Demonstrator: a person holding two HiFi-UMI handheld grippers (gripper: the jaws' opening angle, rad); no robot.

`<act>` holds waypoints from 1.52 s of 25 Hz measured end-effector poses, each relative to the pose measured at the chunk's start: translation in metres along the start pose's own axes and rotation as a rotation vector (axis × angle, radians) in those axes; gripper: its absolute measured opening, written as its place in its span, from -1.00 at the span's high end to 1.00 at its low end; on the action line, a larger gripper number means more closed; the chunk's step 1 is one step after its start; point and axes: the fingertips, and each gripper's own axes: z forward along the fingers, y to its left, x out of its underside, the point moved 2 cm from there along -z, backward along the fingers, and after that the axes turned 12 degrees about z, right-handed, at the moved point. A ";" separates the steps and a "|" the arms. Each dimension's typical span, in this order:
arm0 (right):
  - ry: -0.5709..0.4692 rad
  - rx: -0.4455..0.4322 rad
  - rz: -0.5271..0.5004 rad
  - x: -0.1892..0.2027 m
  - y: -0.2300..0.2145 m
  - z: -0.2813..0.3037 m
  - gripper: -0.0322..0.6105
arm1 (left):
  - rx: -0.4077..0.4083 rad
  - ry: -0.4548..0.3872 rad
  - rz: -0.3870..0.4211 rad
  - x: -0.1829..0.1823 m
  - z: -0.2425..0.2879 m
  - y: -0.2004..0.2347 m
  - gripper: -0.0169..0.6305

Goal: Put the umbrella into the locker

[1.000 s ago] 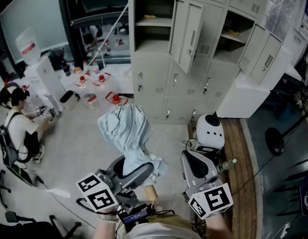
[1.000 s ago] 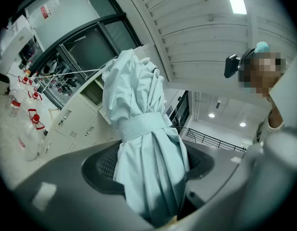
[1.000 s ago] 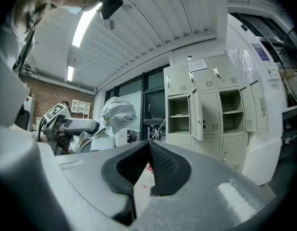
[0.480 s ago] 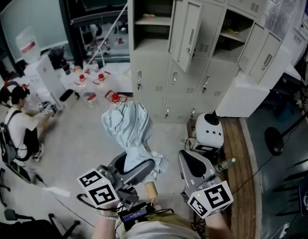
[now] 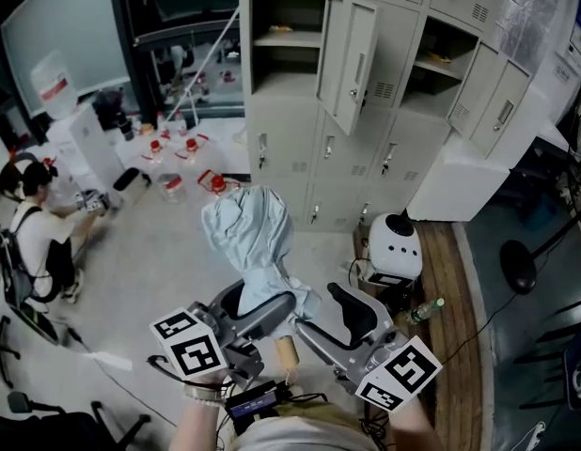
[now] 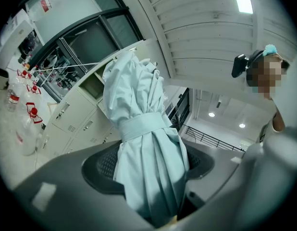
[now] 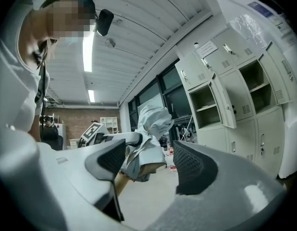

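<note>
Umbrella: a folded pale blue umbrella (image 5: pixel 251 238) stands roughly upright at the lower middle of the head view, over the floor in front of the locker (image 5: pixel 290 139) and not inside it. A strap (image 6: pixel 141 126) of the same cloth is wrapped round its middle.
Umbrella handle: the wooden handle (image 5: pixel 287 350) sticks out below the cloth, between the two grippers.
Left gripper: the left gripper (image 5: pixel 253 306) is clamped on the lower part of the umbrella, with a dark pad pressing on the cloth from each side.
Right gripper: the right gripper (image 5: pixel 333 329), at the lower right of centre, has just been opening its jaws. They stand wide apart, and its own view shows the umbrella's lower end and handle between the pads, with neither pad touching them.
Locker: grey metal, across the top of the head view. One upper compartment stands open with its door (image 5: pixel 352 59) swung outward.
Surroundings: a person (image 5: pixel 37 228) sits at the left edge. Red-capped bottles (image 5: pixel 187 148) stand on the floor at the upper left. A white rounded device (image 5: pixel 396 242) sits just beside the locker's base.
</note>
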 end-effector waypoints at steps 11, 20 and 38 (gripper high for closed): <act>0.088 -0.076 -0.015 0.027 0.003 0.008 -0.25 | 0.011 0.037 -0.004 0.007 0.013 -0.007 -0.08; 0.114 -0.138 -0.039 0.033 0.008 0.008 -0.17 | 0.026 0.105 0.033 0.012 0.029 -0.020 -0.08; 0.091 -0.075 -0.040 0.028 -0.023 0.042 -0.12 | 0.059 0.130 0.005 0.004 0.051 0.025 -0.08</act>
